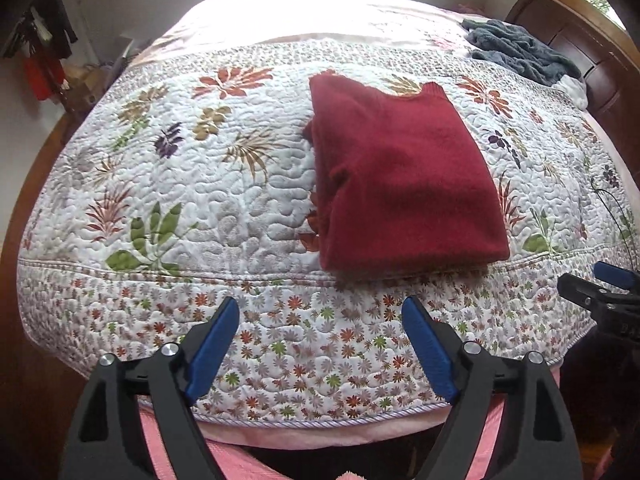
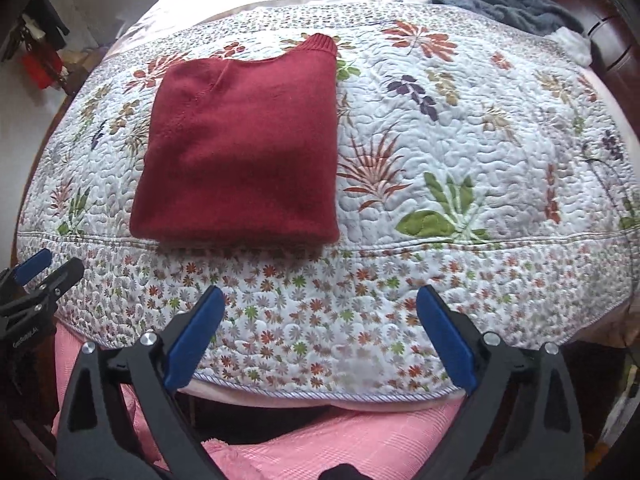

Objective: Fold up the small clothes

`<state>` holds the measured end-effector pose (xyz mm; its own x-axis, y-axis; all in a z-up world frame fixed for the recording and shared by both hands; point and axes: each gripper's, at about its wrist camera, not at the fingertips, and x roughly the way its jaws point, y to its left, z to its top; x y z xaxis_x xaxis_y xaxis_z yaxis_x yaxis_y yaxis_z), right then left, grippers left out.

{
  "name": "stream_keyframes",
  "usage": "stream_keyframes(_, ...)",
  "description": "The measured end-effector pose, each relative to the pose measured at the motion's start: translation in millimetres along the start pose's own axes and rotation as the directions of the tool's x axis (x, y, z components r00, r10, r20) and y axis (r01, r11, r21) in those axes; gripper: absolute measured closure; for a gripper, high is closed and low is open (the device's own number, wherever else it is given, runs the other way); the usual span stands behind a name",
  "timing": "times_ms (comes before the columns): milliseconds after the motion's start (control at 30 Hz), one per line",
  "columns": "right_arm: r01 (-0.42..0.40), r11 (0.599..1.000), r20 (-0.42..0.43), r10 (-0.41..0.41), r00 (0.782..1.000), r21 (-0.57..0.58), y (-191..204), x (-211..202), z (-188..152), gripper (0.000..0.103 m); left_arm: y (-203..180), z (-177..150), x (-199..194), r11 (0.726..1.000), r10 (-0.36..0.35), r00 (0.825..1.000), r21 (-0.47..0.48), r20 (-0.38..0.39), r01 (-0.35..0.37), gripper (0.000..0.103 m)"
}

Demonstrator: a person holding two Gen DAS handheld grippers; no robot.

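Lying folded into a thick rectangle, the red sweater (image 1: 404,176) is resting on the floral quilt (image 1: 224,184) that is covering the bed (image 1: 24,208), close to the quilt's near edge and just behind the stitched seam where the small-flower border is beginning. Its ribbed collar (image 2: 322,45) is pointing toward the far side of the bed, and its layered folds are showing along the left side in the left wrist view.

Both tools are hovering over the near edge of the bed, apart from the sweater and touching nothing. The left gripper (image 1: 320,344) is standing with its blue-padded fingers (image 1: 214,348) spread wide and nothing between them. The right gripper (image 2: 318,332) is likewise gaping, its blue pads (image 2: 446,340) well apart and holding nothing. Each one is showing at the side of the other's view: the right one at the near right edge of the left wrist view, the left one at the near left edge of the right wrist view.

At the far right corner of the bed, beside the dark wooden headboard (image 1: 580,44), a rumpled grey blanket (image 1: 516,48) is lying in a heap with something white (image 1: 574,88) next to it. Pink bedding (image 2: 360,444) is hanging below the quilt's near edge. No containers are showing on the bed.
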<state>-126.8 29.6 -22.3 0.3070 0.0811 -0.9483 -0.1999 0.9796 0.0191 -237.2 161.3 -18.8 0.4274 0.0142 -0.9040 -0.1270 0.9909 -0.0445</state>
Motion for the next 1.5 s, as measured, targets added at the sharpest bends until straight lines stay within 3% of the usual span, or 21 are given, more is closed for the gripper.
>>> stream_keyframes(567, -0.017, 1.0, 0.075, 0.016, 0.997, 0.001, 8.4, -48.3, -4.6, 0.005, -11.2, 0.5, -27.5, 0.999, 0.038, 0.998, -0.011, 0.043, -0.038, 0.019)
stream_keyframes(1500, -0.006, 1.0, 0.065, 0.005, 0.998, 0.009, 4.7, -46.8, -2.4, 0.004, -25.2, 0.9, -33.0, 0.998, 0.063, 0.997, 0.023, 0.04, -0.064, 0.019)
